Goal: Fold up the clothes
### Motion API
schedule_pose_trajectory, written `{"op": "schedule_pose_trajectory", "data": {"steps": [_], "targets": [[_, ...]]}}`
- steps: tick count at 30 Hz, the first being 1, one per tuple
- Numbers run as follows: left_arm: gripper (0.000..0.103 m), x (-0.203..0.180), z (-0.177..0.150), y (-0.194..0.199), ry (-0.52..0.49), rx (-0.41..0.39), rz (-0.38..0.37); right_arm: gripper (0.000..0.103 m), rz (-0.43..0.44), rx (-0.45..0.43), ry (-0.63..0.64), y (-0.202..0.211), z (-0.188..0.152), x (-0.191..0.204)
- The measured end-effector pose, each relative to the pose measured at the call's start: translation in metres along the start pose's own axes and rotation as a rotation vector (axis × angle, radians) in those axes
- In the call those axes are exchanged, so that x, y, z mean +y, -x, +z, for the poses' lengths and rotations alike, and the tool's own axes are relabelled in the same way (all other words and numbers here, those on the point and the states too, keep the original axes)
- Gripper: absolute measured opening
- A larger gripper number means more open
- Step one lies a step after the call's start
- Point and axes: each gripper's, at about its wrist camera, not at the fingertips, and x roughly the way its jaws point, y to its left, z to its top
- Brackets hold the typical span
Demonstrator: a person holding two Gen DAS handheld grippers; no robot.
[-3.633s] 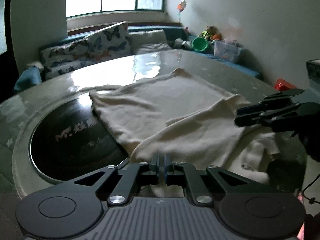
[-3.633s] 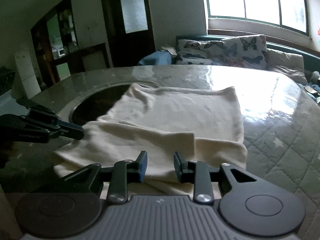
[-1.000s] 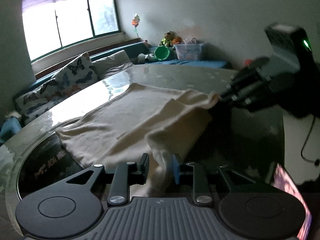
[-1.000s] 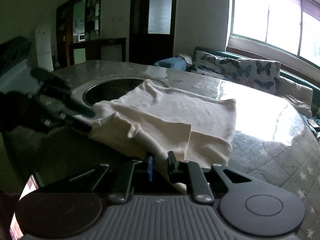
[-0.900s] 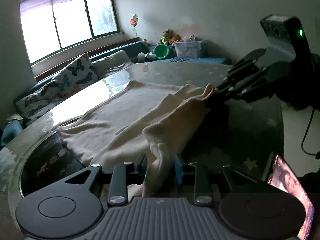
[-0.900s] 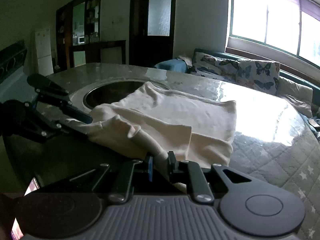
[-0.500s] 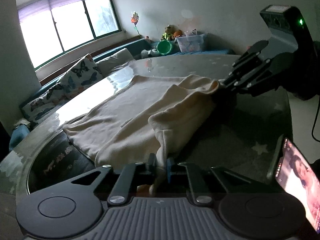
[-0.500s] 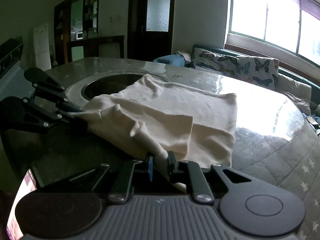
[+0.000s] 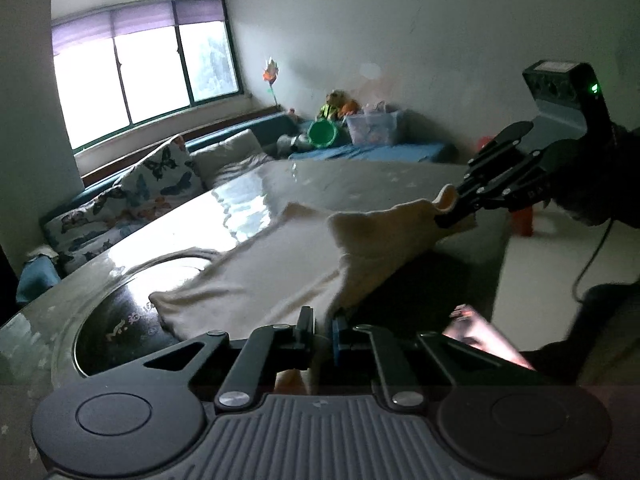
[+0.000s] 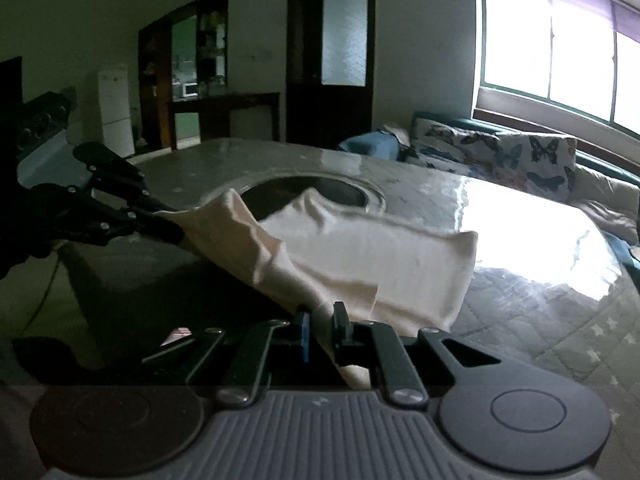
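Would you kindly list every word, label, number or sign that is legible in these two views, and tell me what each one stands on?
Pale characters on the dark round inset of the table, left wrist view: too blurred to read.
Lit phone screen at the lower right: shows a picture, no readable text.
Top panel of the right gripper's housing: markings too small to read.
Right wrist view: no legible text.
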Motion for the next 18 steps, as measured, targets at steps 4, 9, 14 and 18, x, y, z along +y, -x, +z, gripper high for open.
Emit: {"op": "schedule_pose_trajectory", "data": {"steps": [4,9,14,18], "targets": [[0.010,-0.001,0.012,0.012,-0.001,-0.027,0.020,0.009,0.011,-0.015,0.020,0.016,0.015,0.004],[0.010,0.025,0.032,-0.010,0.014,-0.040,0.083,0.009,-0.020,-0.052,0.059,-0.007,0.048,-0.014],[0.010,0.060,0.050,-0.057,0.027,-0.023,0.150,0.009,-0.051,-0.032,0.076,-0.064,0.083,-0.046],[0.010,0.084,0.050,-0.107,0.033,0.028,0.211,0.009,-0.072,0.003,0.054,-0.118,0.097,-0.070]]}}
